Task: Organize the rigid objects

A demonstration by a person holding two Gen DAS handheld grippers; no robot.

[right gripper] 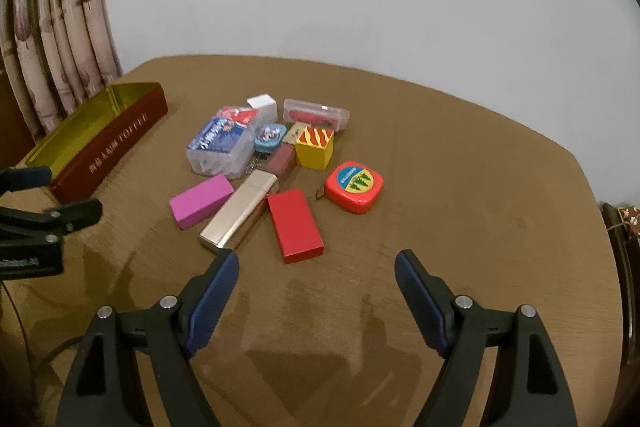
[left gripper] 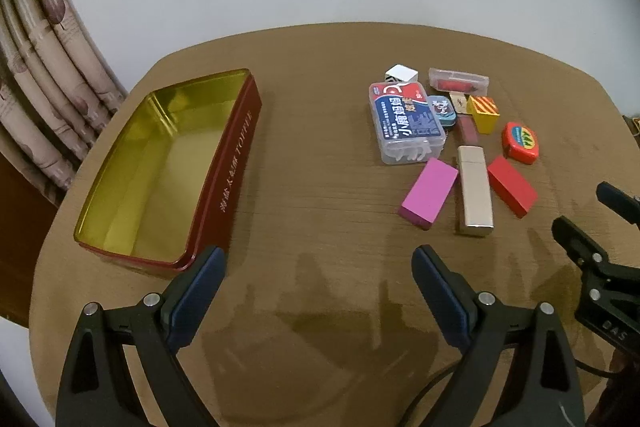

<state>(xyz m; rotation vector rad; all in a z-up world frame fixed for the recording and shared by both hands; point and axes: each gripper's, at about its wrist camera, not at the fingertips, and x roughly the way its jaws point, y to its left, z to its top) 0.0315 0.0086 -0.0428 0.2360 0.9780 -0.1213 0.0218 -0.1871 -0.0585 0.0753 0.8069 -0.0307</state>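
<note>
Right now both sets of jaws stand wide and hold nothing: right gripper [right gripper: 316, 277] hovers over bare table [right gripper: 460, 187] just short of the pile, left gripper [left gripper: 318, 273] hangs between the pile and the open toffee tin [left gripper: 240, 163], whose gold interior holds nothing yet. So the step in hand looks like the first pick. Nearest the right jaws is the red block [right gripper: 295, 225], lying flat and clear of its neighbours on its outer sides; I'd take that first, closing across its narrow width, pads square to the long faces. Silver lighter-shaped case [right gripper: 239, 211] sits just beside it, apparently touching the pink block [right gripper: 201, 201], so come straight down to avoid nudging either. Further out: red tape measure [right gripper: 354, 187] stands alone, easy grab; yellow striped block [right gripper: 315, 147], clear floss-pick box [right gripper: 224, 146], small teal tin [right gripper: 270, 139] and clear case with red insert [right gripper: 316, 115] are bunched tight, so leave those until the front row is gone. Tin is well apart to the left, so expect a long carry or a handover; left gripper is better placed to steady the tin's near corner.
</note>
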